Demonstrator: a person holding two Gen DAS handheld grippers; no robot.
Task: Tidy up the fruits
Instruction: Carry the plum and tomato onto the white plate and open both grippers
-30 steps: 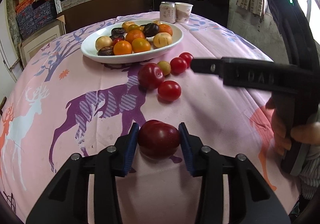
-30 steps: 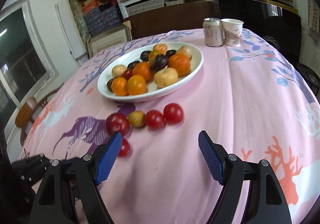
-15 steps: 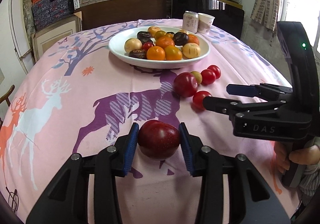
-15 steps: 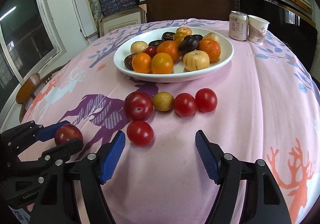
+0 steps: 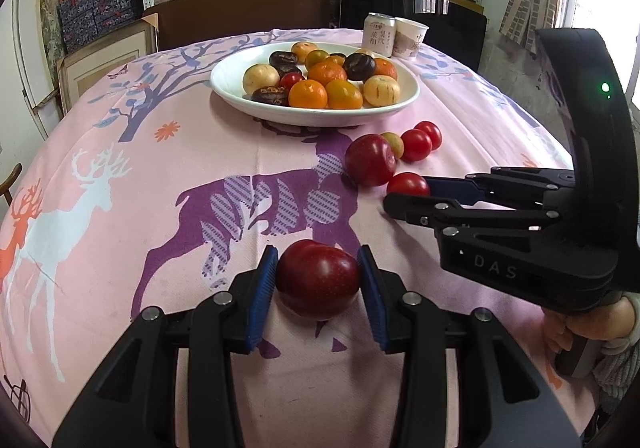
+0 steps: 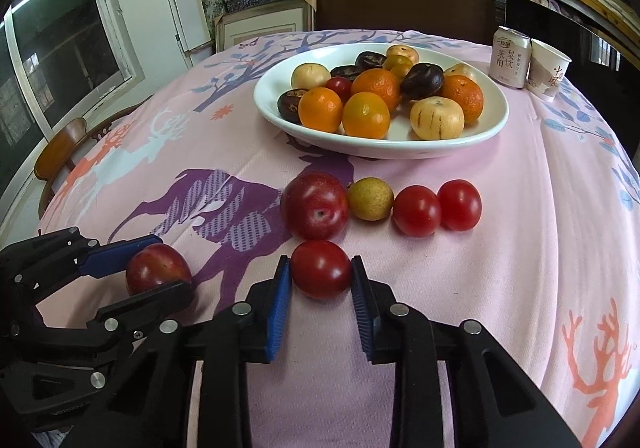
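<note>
My left gripper [image 5: 318,280] is shut on a dark red plum [image 5: 318,282], held low over the pink cloth; it also shows in the right wrist view [image 6: 158,272]. My right gripper [image 6: 320,276] has its blue pads on both sides of a red tomato [image 6: 320,274] that rests on the cloth; the pads look to touch it. In the left wrist view the tomato [image 5: 408,184] sits at the right gripper's tips. Behind it lie a big red plum [image 6: 314,210], a small yellow-green fruit [image 6: 370,198] and two tomatoes [image 6: 436,208]. A white plate [image 6: 472,136] holds several oranges, dark and pale fruits.
A drink can [image 6: 508,58] and a paper cup [image 6: 548,68] stand behind the plate at the back right. Dark chairs [image 5: 412,16] and shelves are beyond the round table. A wooden chair [image 6: 60,148] is at the left table edge.
My right gripper moved forward and down to the near tomato and its jaws closed in around it. The left gripper kept hold of the plum and stayed about where it was.
</note>
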